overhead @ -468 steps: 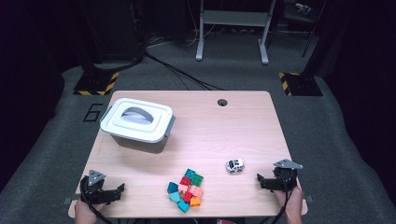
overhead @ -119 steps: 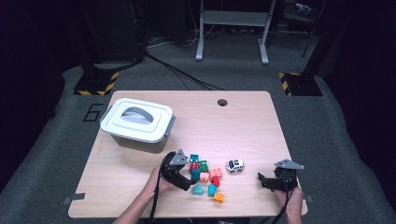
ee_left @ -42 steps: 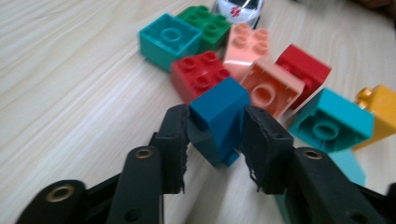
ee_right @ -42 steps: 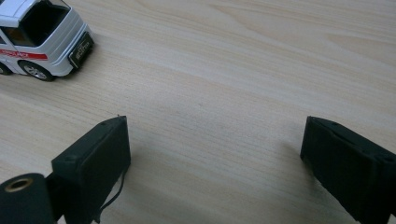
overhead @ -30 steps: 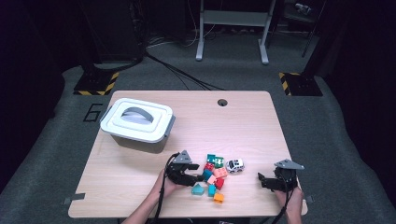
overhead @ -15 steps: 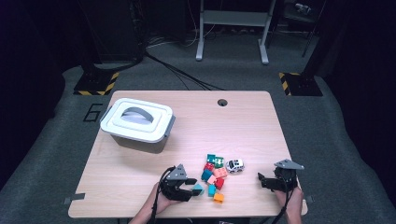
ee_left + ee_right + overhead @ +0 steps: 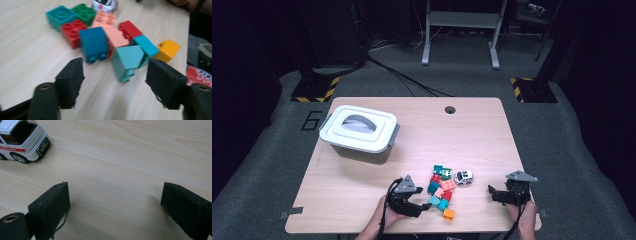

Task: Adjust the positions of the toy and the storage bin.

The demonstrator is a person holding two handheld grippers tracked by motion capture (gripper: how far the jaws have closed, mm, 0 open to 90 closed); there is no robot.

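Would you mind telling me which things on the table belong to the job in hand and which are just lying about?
In the job:
left gripper, open
toy bricks, just ahead of it

Lying about:
toy car
lidded grey bin
right gripper, open over bare table

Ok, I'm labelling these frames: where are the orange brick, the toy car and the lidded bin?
orange brick (image 7: 168,50), left gripper view, its side face.
toy car (image 7: 463,177), high view, its roof.
lidded bin (image 7: 358,127), high view, its lid.

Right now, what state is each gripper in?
Left gripper: open, holding nothing, jaws spread just short of the toy bricks.
Right gripper: open, holding nothing, over bare table beside the toy ambulance.
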